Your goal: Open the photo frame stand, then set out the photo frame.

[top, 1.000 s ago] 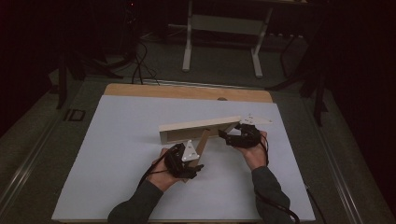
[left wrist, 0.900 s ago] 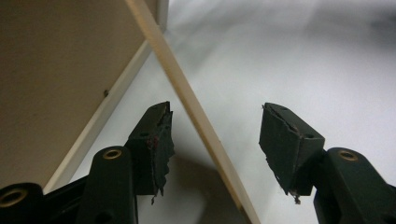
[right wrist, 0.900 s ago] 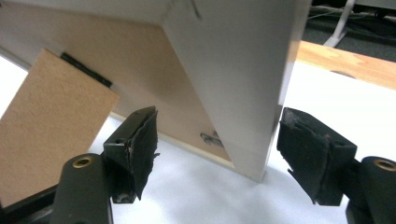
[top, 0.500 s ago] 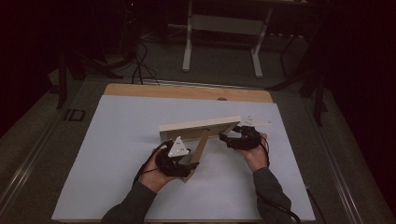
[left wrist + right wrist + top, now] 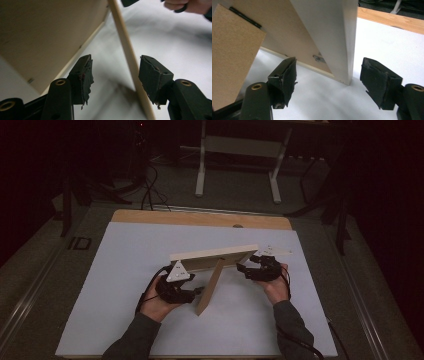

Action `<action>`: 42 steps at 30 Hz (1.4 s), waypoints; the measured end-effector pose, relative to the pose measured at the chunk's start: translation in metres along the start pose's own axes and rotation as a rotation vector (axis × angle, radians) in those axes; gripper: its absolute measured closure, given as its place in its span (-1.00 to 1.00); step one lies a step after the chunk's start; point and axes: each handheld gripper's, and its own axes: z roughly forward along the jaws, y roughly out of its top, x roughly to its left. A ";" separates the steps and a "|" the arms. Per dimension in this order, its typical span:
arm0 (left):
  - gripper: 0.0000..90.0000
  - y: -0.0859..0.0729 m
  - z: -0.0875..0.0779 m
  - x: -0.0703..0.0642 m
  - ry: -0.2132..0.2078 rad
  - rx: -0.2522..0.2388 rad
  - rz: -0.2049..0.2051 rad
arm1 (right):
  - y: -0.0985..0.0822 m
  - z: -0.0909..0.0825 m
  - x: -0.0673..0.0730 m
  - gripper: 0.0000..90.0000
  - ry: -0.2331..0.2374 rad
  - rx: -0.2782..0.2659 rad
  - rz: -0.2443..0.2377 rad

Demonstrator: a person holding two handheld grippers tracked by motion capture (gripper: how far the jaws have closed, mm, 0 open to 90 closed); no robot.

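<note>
Left gripper (image 5: pixel 197 292) has slid a bit away from the picture frame (image 5: pixel 215 258) toward the near edge of the table (image 5: pixel 125 245) since a second ago, and the frame's stand (image 5: pixel 210 287) now swings out further behind it. Frame's pale wood with a flat brown fibreboard back, propped on its long edge mid-table. Stand is a thin stiff board, seen edge-on between the left gripper's spread black pads (image 5: pixel 83 75), not pinched. Right gripper (image 5: pixel 242 268) sits at the frame's right end, claw wide apart around the corner (image 5: pixel 347 50), pads ragged, not touching.
</note>
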 end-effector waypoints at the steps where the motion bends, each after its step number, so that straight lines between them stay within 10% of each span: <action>1: -0.01 -0.001 0.000 0.001 0.008 0.003 0.002 | 0.000 0.000 -0.001 -0.31 -0.002 0.000 0.002; 28: 0.07 -0.008 -0.007 0.017 0.118 -0.017 -0.031 | -0.013 -0.006 -0.020 -0.02 0.005 0.039 0.071; 42: 0.36 -0.011 -0.011 0.020 0.181 -0.034 -0.052 | -0.011 -0.013 -0.033 0.59 -0.074 0.052 0.119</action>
